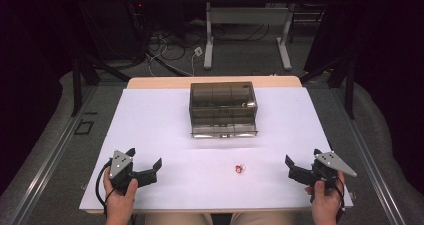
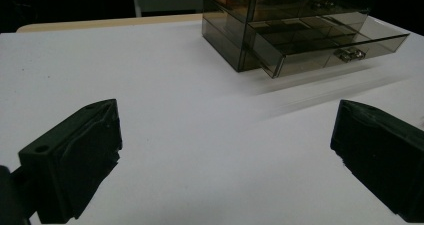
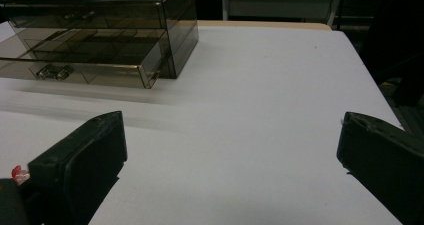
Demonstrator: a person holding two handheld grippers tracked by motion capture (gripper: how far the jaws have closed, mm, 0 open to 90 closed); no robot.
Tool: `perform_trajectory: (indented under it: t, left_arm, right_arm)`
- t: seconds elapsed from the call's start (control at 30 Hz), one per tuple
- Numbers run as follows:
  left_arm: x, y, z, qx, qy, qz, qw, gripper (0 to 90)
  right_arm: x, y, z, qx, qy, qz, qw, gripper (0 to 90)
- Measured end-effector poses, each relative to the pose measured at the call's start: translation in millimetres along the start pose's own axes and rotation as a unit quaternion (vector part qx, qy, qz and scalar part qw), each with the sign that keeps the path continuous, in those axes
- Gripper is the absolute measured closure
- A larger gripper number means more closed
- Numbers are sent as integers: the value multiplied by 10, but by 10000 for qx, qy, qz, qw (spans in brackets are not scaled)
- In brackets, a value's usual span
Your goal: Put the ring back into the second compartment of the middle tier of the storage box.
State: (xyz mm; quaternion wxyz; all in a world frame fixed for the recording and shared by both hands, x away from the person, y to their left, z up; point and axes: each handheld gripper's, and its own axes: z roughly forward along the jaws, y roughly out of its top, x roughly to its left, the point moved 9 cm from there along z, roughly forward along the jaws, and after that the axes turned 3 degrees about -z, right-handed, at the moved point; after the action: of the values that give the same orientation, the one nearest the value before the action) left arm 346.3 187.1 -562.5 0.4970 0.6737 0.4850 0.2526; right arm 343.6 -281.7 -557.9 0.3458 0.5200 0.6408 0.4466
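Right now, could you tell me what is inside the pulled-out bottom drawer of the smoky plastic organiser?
The open bottom drawer shows only empty divided compartments. Its rear part stays tucked under the organiser, where the tinted plastic hides any contents.

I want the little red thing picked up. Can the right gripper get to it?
Probably yes. The right gripper is open and empty, and only bare white table lies between it and the red thing. The drawer box sits farther back, out of the way.

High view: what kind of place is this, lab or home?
Probably a lab recording station: a white-topped table ringed by dark curtains, loose cables on the floor behind, and a staged smoked-plastic drawer box with a small red object before it.
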Motion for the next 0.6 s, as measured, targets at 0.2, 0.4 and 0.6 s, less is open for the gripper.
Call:
perform_trajectory:
  t: [0.2,0.4,0.6]
  left_arm:
    - [3,-1,3,22,57,-18,10000,0]
    - [-6,8,-14,9,127,-102,9999,0]
    - [-67,-59,70,286,119,-8,9995,0]
  right_arm:
    - [20,-55,23,108,53,-9,9999,0]
    - [66,-52,31,97,68,-81,9999,0]
    - [86,-51,4,69,82,-115,9999,0]
